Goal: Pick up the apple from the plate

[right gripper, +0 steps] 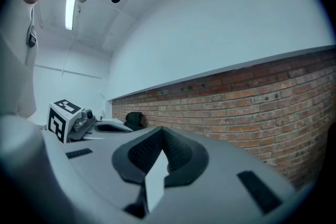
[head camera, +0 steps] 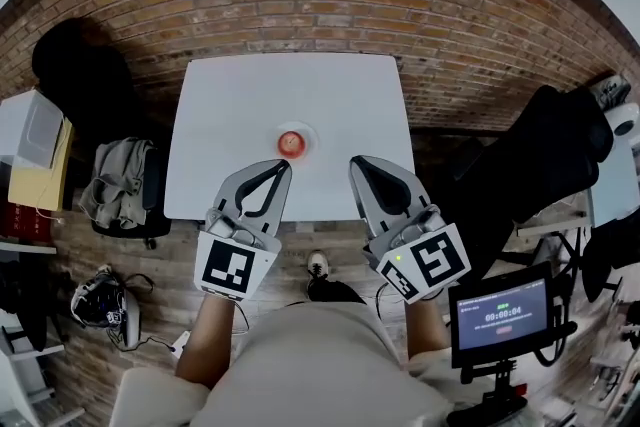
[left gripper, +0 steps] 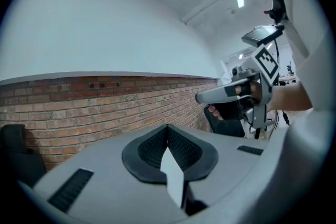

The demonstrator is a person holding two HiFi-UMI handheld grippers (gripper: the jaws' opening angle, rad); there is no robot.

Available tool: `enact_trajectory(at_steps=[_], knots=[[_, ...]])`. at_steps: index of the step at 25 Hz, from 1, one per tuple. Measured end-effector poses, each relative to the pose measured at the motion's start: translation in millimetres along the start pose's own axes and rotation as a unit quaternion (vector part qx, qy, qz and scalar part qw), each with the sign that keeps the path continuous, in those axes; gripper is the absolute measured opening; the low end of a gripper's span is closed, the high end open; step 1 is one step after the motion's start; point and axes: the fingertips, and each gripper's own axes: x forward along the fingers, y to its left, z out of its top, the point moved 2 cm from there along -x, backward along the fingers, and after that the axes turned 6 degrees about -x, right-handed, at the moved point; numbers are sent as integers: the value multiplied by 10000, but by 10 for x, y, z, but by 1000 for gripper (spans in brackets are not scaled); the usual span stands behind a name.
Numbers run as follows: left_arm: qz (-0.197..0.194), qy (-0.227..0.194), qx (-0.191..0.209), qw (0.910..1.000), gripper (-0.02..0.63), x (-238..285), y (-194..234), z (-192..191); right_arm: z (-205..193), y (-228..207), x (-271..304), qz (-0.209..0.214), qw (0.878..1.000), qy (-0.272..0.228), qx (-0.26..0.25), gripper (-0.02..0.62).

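grey jaws of our left gripper (head camera: 281, 167) are pressed together with nothing between them, and the jaws of our right gripper (head camera: 358, 164) meet the same way, empty. we hold both side by side over the near edge of the white table (head camera: 230, 95). just beyond the tips, at twelve o'clock from the left and ten o'clock from the right, the red apple (head camera: 291, 144) sits on a small white plate (head camera: 307, 129). farther off, at twelve o'clock, is a brick wall (head camera: 400, 15).

both bare forearms (head camera: 212, 340) reach forward side by side. the left gripper (head camera: 281, 167) and right gripper (head camera: 358, 163) point roughly level, jaws closed together, gripping nothing.
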Motion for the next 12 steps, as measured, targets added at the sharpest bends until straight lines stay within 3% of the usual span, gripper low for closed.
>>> enact_trajectory(at_steps=[8,12], knots=[[94,90,1,9999,3,538,202,18,-79,-496,343,144,9999,60,60,0],[151,71,9,9999,3,601,233,38,-77,-544,400,219,9997,52,11,0]])
